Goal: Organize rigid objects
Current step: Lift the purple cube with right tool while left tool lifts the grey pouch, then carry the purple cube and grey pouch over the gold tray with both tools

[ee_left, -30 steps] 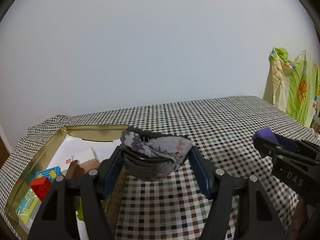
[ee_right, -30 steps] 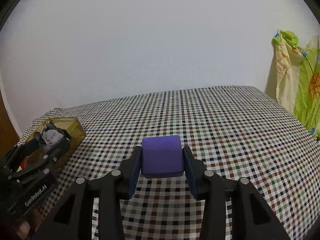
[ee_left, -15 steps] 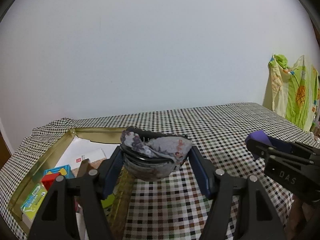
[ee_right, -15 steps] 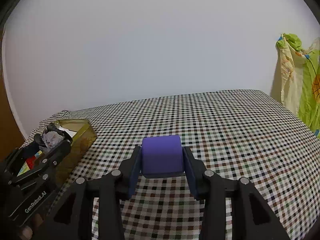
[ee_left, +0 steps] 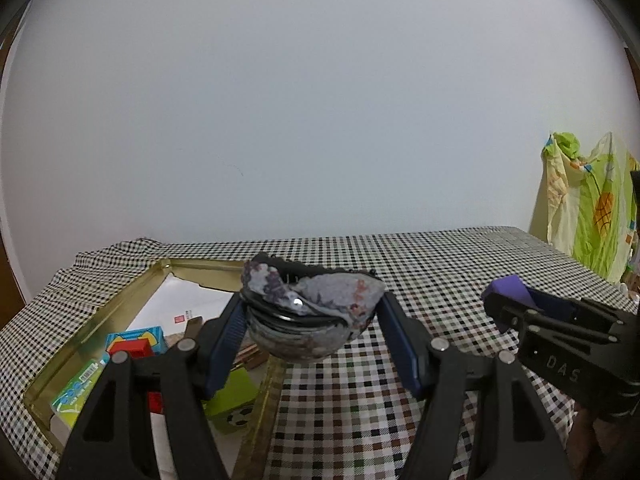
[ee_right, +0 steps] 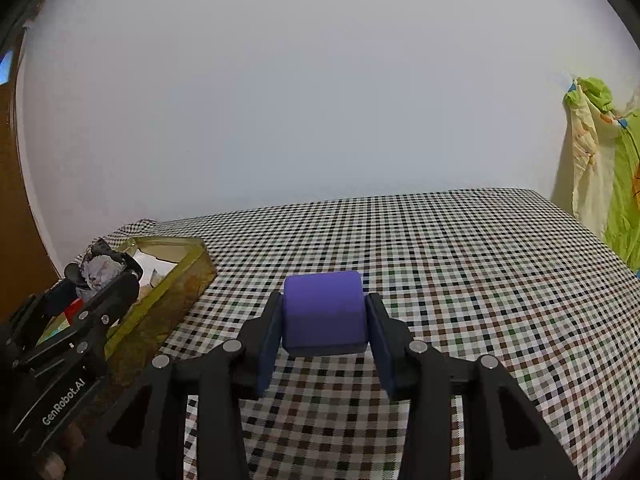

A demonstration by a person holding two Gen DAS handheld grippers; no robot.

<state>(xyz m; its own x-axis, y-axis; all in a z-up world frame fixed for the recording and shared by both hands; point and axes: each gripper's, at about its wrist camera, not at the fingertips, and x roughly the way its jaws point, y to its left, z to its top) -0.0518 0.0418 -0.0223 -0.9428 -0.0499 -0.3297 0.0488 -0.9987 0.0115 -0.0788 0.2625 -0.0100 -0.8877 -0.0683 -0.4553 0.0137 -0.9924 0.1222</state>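
My left gripper [ee_left: 310, 326] is shut on a grey mottled bowl-shaped object [ee_left: 308, 312] and holds it above the right rim of a gold tin box [ee_left: 84, 332]. The box holds a red block [ee_left: 134, 348], a blue carton [ee_left: 140, 336], a green cube [ee_left: 232, 404] and white cards. My right gripper [ee_right: 324, 320] is shut on a purple block [ee_right: 324, 312] above the checked tablecloth [ee_right: 460, 272]. It also shows in the left wrist view [ee_left: 516, 312], to the right of the bowl. The left gripper and box show at the left of the right wrist view [ee_right: 104, 280].
A white wall stands behind the table. A green and yellow patterned cloth [ee_left: 592, 216] hangs at the far right beyond the table's edge. A brown wooden surface [ee_right: 16, 200] stands at the far left.
Both grippers have risen and tilted, so the table sits lower in both views. More of the tin box and its contents shows under the left gripper. Both grips are unchanged.
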